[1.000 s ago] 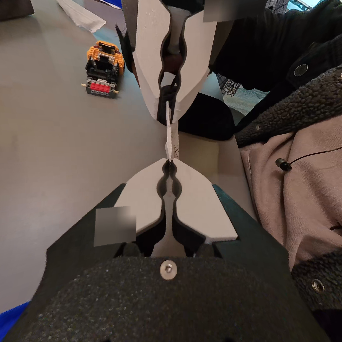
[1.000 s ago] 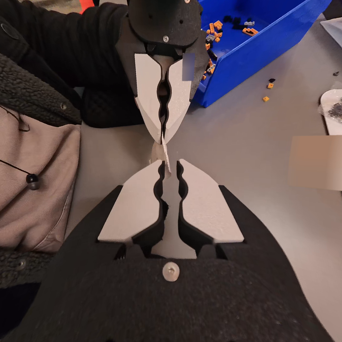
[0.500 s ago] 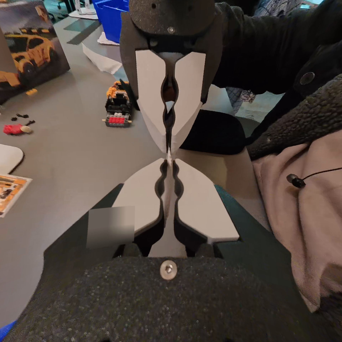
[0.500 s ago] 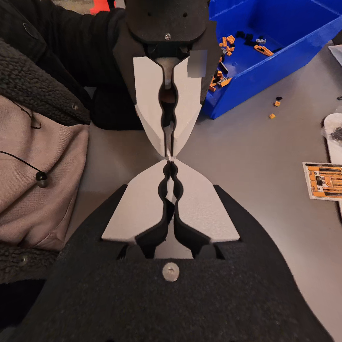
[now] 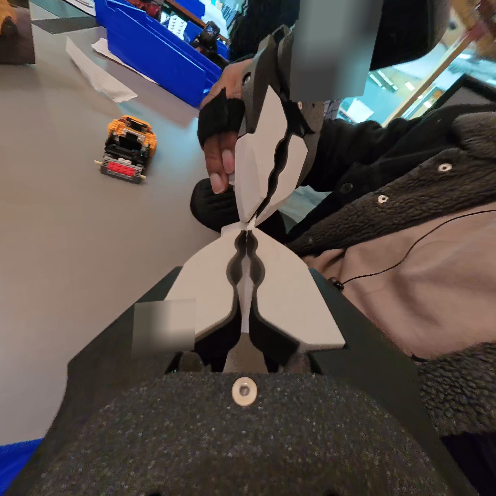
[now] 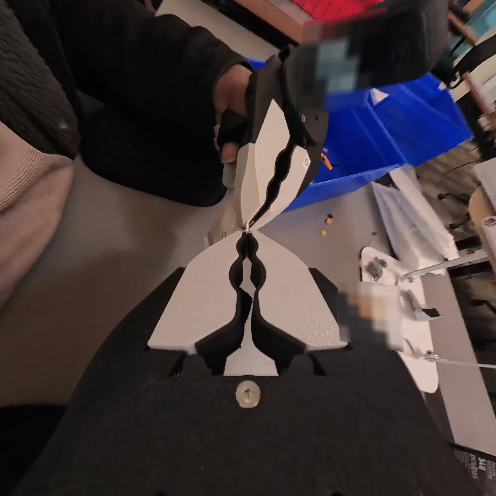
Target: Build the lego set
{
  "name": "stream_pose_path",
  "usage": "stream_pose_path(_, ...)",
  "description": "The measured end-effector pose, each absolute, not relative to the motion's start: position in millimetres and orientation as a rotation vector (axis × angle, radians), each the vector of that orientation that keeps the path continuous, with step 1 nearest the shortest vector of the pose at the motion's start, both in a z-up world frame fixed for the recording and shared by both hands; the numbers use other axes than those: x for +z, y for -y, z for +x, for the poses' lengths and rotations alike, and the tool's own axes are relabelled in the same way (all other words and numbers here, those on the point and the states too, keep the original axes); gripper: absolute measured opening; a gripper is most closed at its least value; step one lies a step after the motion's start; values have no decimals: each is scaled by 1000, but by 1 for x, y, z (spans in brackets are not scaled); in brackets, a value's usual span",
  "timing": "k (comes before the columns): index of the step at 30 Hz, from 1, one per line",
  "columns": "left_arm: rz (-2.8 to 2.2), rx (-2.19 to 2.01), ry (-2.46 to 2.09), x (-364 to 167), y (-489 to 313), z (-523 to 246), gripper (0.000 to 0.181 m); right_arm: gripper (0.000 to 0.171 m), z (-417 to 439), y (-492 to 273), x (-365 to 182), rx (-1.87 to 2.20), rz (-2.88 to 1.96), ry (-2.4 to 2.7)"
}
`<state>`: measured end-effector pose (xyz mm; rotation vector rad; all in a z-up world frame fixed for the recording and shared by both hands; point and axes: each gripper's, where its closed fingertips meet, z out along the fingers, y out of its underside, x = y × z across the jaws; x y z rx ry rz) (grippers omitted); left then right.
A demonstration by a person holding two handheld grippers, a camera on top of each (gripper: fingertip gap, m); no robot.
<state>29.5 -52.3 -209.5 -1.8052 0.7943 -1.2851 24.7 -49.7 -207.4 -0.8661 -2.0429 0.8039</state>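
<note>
My left gripper [image 5: 246,234] and right gripper [image 6: 246,235] meet tip to tip above the grey table [image 5: 67,241]. Both are shut on the same small white paper bag [image 5: 230,229], which is pinched between them; a flap of it sticks out to the left of the tips. It also shows in the right wrist view [image 6: 221,236]. In the left wrist view the right gripper [image 5: 251,219] comes in from above, tilted, held by a hand. The partly built orange and black lego car [image 5: 127,149] stands on the table at the left, apart from both grippers.
A blue bin [image 5: 161,53] with loose pieces stands behind the car and also shows in the right wrist view [image 6: 375,150]. Two small orange pieces [image 6: 324,232] lie on the table. A white tray [image 6: 375,271] and crumpled white bags [image 6: 410,214] lie at the right. The person's jacket is close by.
The right gripper closed on the bag a second ago. The tips have come together, so the strip between them is short. Both grippers have since tilted and swung.
</note>
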Motion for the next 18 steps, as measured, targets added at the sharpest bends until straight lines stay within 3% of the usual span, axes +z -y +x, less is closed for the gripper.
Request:
stream_pose_path(10, -1760, -1446, -807, -204, 63, 36, 1, 0, 32, 60, -202, 825, -706, 1946)
stream_pose_path(18, -1770, -1529, -799, -210, 64, 39, 0, 0, 36, 62, -208, 582, -546, 1908)
